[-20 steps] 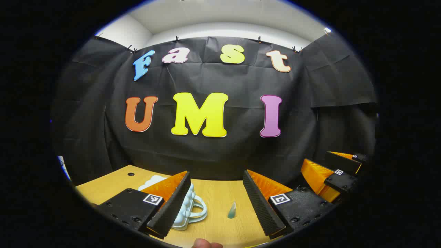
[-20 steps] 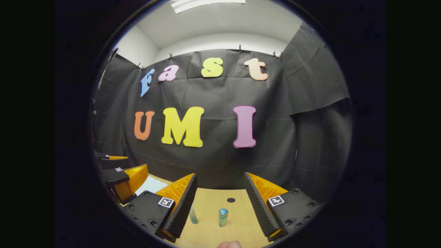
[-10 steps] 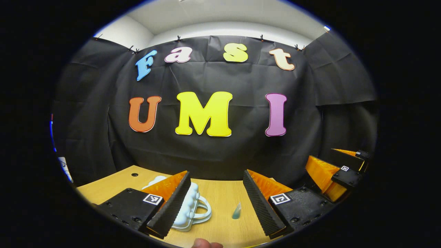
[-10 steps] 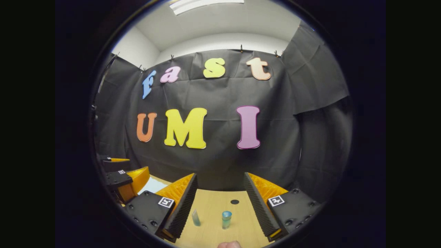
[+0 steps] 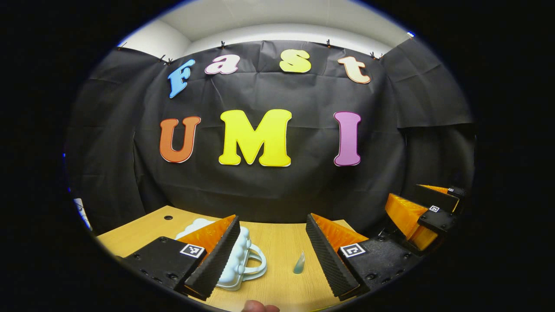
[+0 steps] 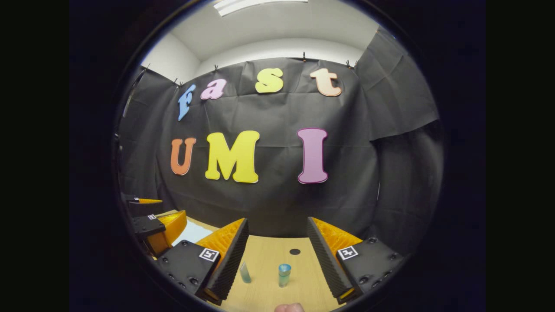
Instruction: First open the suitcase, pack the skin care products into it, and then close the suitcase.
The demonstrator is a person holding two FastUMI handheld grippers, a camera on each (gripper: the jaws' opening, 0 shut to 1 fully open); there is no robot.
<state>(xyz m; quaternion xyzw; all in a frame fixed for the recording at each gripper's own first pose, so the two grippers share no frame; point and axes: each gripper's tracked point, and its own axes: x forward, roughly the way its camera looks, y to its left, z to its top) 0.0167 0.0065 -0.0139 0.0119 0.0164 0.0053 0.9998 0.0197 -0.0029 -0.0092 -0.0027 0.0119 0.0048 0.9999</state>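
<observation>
Two hand-held grippers hang above a wooden table, both spread wide with nothing between their fingers.

The suitcase, a small white bumpy-shelled case, lies flat on the table just ahead of the left hand-held gripper, its loop handle pointing toward that gripper's open gap. Its long axis runs away from the camera, and the gripper's left finger hides much of the shell, so whether the lid is latched cannot be told, nor what is inside. In the right gripper view only a pale patch of the suitcase shows, beyond the right hand-held gripper's left finger.

A small teal tube stands between the left hand-held gripper's fingers, close to the right one, its narrow end up and tilted a little. In the right gripper view the same tube stands just beside the left finger of the right hand-held gripper, partly hidden by it. A short teal bottle stands upright in the middle of that gripper's gap, touching neither finger, near the tube but apart from it.
</observation>
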